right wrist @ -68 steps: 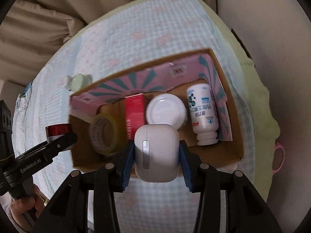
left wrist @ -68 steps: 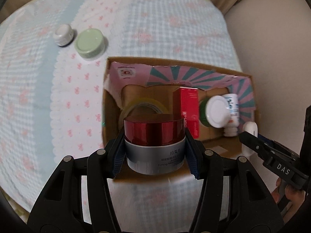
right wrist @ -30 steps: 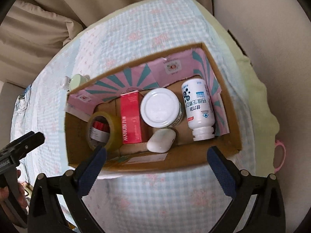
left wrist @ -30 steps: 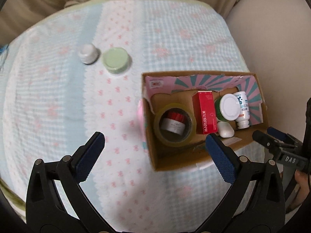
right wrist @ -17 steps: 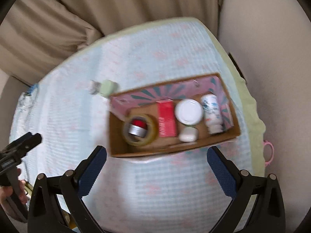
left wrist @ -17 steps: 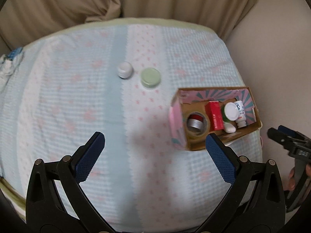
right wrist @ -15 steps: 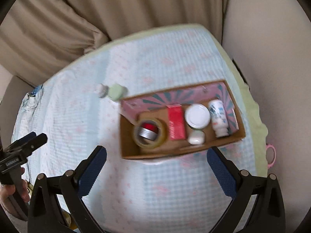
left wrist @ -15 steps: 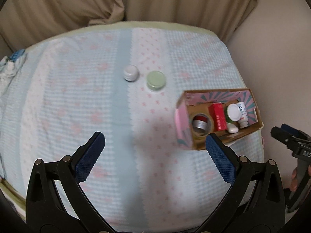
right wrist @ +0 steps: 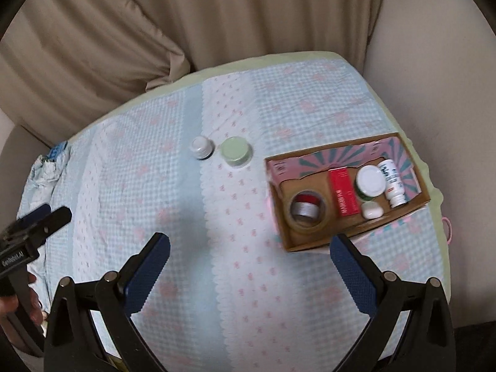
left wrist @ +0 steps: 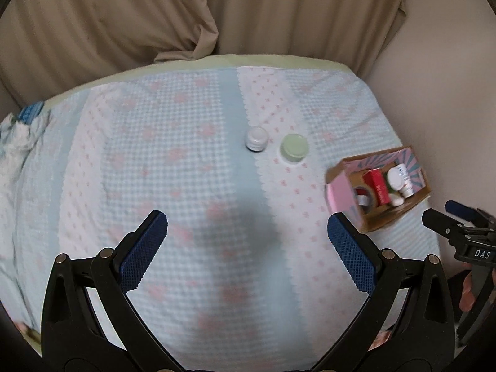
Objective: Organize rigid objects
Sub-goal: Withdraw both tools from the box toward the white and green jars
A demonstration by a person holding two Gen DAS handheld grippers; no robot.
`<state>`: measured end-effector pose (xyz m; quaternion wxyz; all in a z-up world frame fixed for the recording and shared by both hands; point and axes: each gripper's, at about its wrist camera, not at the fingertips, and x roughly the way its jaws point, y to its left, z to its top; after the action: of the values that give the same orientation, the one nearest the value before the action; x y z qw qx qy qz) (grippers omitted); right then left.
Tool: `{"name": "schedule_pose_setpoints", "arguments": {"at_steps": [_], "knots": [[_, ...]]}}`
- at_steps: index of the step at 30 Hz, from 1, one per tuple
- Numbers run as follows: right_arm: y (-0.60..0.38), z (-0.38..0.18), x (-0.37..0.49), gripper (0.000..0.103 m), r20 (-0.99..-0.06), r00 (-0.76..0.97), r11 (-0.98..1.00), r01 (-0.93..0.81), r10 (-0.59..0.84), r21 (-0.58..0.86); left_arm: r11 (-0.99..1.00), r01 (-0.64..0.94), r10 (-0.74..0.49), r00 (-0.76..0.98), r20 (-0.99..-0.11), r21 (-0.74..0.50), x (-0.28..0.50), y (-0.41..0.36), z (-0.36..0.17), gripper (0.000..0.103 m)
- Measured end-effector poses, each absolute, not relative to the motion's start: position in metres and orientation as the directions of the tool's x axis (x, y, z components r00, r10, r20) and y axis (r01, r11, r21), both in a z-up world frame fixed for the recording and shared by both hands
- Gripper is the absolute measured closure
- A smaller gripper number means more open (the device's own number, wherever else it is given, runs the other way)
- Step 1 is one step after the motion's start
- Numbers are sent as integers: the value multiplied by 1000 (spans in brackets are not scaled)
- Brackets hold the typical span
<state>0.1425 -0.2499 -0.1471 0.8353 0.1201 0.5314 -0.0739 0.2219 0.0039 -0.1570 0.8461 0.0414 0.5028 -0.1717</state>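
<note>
Hovering above the quilted cloth [right wrist: 173,204], both grippers are empty. Left gripper [left wrist: 248,241]: fingers spread wide apart, nothing between the blue pads [left wrist: 144,249]. Right gripper [right wrist: 249,262]: fingers likewise wide apart, nothing held.

Landmark: cardboard box [right wrist: 310,243], open top, pink and teal inner lining, sitting near the cloth's right edge.

Inside the box, from its left end to its right:
- tape roll [right wrist: 321,221] lying flat, with a red-lidded silver jar [right wrist: 305,206] standing inside its ring
- red carton [right wrist: 344,192] lying flat, just right of the roll
- white-lidded jar [right wrist: 370,181] beside the carton
- small white case [right wrist: 372,210] just in front of that jar
- white bottle [right wrist: 393,183] lying on its side at the right end, cap toward the near wall

Outside the box, to its left and slightly farther back on the cloth:
- pale green jar [right wrist: 235,152], the nearer of the two to the box
- small white jar [right wrist: 201,147] just beside it, on the side away from the box; the two are apart, not touching

In the left wrist view the box [left wrist: 341,189] shows at far right, and both loose jars [left wrist: 294,147] [left wrist: 256,138] stand well ahead of the pads.

Beige curtain [right wrist: 217,15] hangs behind the cloth.
</note>
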Motion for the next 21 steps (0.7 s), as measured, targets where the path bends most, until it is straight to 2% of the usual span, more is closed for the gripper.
{"name": "schedule_pose_setpoints", "arguments": {"at_steps": [8, 21], "knots": [[-208, -180, 185, 0, -915, 401, 962, 235, 32, 137, 911, 409, -230, 392, -891, -55, 278, 10, -192, 0], [-230, -250, 309, 0, -946, 316, 963, 226, 73, 150, 864, 495, -255, 271, -928, -92, 381, -56, -284, 0]]}}
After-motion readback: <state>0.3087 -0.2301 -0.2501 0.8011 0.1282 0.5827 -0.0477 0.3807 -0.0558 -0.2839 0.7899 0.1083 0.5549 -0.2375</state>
